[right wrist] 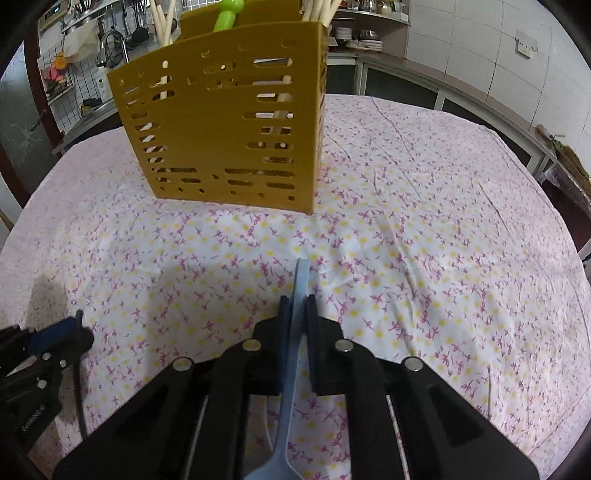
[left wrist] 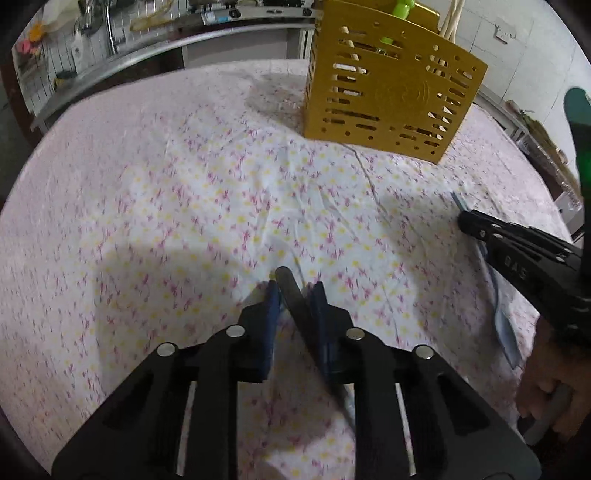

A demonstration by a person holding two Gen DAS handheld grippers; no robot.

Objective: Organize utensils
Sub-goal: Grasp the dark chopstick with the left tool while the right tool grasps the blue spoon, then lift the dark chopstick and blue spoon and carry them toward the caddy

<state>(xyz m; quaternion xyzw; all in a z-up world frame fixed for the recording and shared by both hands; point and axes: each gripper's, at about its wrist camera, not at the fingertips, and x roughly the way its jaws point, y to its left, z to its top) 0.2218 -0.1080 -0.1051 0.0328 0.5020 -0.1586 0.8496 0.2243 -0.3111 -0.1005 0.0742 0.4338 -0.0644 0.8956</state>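
A yellow perforated utensil holder [left wrist: 391, 88] stands on the floral tablecloth; in the right wrist view it [right wrist: 225, 122] is ahead and left. It holds a green utensil [right wrist: 227, 16] and pale chopsticks [right wrist: 162, 22]. My left gripper [left wrist: 293, 291] is shut on a dark utensil handle [left wrist: 291, 295] that runs back between the fingers. My right gripper [right wrist: 297, 306] is shut on a light blue utensil [right wrist: 295, 332], handle forward and its head toward the camera. In the left wrist view the right gripper [left wrist: 465, 218] is at the right, with the blue utensil [left wrist: 504, 325].
The table is covered by a wrinkled white cloth [right wrist: 424, 240] with pink and yellow flowers. Kitchen counters, a wire rack [left wrist: 74, 48] with tools and a tiled wall lie behind. The left gripper shows at the lower left of the right wrist view [right wrist: 79, 332].
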